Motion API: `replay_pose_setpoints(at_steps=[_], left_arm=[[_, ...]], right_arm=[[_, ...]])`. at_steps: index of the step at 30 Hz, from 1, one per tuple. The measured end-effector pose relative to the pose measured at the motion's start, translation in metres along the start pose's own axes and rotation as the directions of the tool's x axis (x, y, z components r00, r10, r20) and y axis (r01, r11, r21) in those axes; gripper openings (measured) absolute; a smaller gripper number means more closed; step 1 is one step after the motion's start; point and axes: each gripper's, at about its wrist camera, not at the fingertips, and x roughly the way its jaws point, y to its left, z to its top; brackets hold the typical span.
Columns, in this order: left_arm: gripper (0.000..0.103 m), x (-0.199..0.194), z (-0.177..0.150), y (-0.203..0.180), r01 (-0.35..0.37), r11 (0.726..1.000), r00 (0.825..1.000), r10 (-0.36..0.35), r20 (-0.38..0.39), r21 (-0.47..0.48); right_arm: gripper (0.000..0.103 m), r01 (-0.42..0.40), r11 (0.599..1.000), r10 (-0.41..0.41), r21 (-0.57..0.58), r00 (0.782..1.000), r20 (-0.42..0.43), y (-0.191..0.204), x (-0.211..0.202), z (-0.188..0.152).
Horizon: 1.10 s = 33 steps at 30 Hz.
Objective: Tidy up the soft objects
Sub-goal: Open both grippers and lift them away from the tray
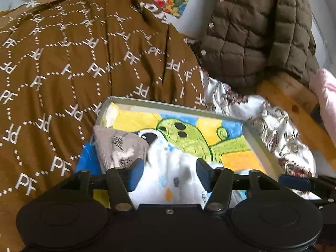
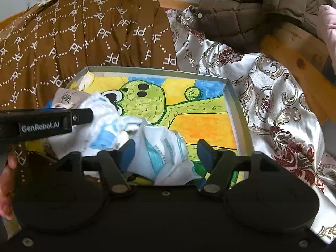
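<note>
White and pale blue cloth, a small crumpled garment (image 2: 147, 138), lies in the shallow grey tray (image 2: 237, 109) over the painted green figure (image 2: 147, 100) on the tray's floor. The right wrist view gives the fuller picture here: the left tongs (image 2: 82, 113) reach in from the left side, a hand (image 2: 8, 180) at the frame's edge, and the white garment spreads from those tongs down to the right tongs (image 2: 166, 151). The left wrist view shows instead a grey-beige cloth (image 1: 117, 147) at the tray's left rim, and only a tip of the right tongs (image 1: 294, 181) at the right.

Both pairs stand wide. The garment sits between the blue pads (image 1: 134, 174) of the left tongs (image 1: 170, 174), but the pads do not press on it. Same with the right tongs: cloth bunched between the fingers, not clamped.

Around the tray lie a brown quilt (image 2: 73, 42) printed with letters, a silvery floral fabric (image 2: 273, 105), and a quilted olive jacket (image 1: 258, 31) behind.
</note>
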Motion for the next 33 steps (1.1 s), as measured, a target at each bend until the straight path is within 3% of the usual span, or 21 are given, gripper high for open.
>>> replay_pose_setpoints(at_steps=[7, 15, 20, 33], left_arm=[[0.078, -0.033, 0.008, 0.007, -0.014, 1.000, 0.999, 0.014, 0.051, 0.009], [0.102, -0.092, 0.022, 0.009, 0.017, 1.000, 0.984, -0.018, 0.180, 0.010], [0.102, -0.125, 0.027, 0.006, 0.053, 0.998, 0.968, -0.056, 0.243, 0.017], [0.102, -0.206, 0.006, 0.006, 0.077, 0.992, 0.926, -0.107, 0.362, 0.096]], right_arm=[[0.076, 0.006, 1.000, -0.008, 0.024, 0.997, 0.078, -0.007, -0.043, 0.002], [0.093, -0.009, 0.998, -0.002, 0.061, 0.983, 0.186, -0.013, -0.106, 0.013], [0.102, -0.035, 0.997, 0.015, 0.074, 0.969, 0.247, -0.011, -0.145, 0.021], [0.102, -0.123, 0.985, 0.061, 0.120, 0.902, 0.427, -0.008, -0.260, -0.004]])
